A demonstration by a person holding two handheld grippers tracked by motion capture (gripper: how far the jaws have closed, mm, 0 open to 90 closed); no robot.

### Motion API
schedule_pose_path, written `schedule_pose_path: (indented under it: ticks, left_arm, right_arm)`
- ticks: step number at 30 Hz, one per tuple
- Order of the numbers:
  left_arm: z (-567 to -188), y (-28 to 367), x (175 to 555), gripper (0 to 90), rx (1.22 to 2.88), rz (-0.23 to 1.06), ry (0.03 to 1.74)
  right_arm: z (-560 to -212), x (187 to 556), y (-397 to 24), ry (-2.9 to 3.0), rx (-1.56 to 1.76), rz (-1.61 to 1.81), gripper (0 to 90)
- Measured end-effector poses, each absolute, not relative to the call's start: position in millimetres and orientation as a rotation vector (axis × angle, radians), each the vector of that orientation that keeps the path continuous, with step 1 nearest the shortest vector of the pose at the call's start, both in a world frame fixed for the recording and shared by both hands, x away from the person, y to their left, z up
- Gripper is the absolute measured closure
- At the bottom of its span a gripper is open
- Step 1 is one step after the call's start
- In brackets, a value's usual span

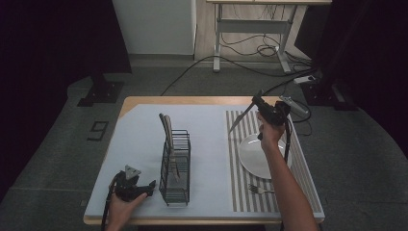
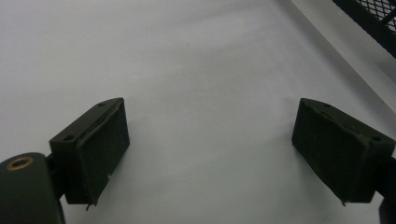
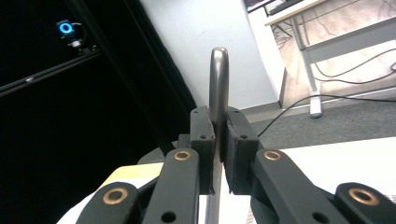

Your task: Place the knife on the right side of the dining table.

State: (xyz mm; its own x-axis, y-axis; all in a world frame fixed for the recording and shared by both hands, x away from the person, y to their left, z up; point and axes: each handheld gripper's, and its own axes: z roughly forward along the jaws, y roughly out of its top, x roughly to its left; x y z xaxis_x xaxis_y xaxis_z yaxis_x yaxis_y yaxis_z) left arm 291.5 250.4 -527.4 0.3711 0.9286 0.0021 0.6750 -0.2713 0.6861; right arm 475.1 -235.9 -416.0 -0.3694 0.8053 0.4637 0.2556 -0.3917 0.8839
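Grey-matted worktop (image 1: 144,144): right tongs (image 3: 218,140) pinching a knife (image 3: 218,79), held over striped mat w/ plate (image 1: 250,154); left tongs (image 2: 210,140) spread, empty. Likely carrying step; next, lower knife beside plate, opposite the fork (image 1: 257,189).

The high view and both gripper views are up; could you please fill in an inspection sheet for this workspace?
Surface: table under a pale cover, striped mat on its right side.
Job's things: knife clamped in the right gripper, raised above the mat; wire rack mid-table holding utensils.
Clutter: plate and fork on the mat.
Grippers: right shut on the knife; left gripper rests near the rack, fingers apart with nothing between.
Cables: one trails from each gripper; more lie on the floor.
Surroundings: desk frame behind, dark curtains at the sides.
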Motion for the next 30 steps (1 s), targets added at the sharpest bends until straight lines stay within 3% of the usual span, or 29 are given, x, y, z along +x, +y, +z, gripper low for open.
schedule_pose_path:
  ticks: [30]
  left_arm:
    - [-527, 251, 291, 10.7, 2.039, 0.55, 1.378]
  right_arm:
    - [-438, 505, -241, 1.342, 1.541, 1.785, 83.8]
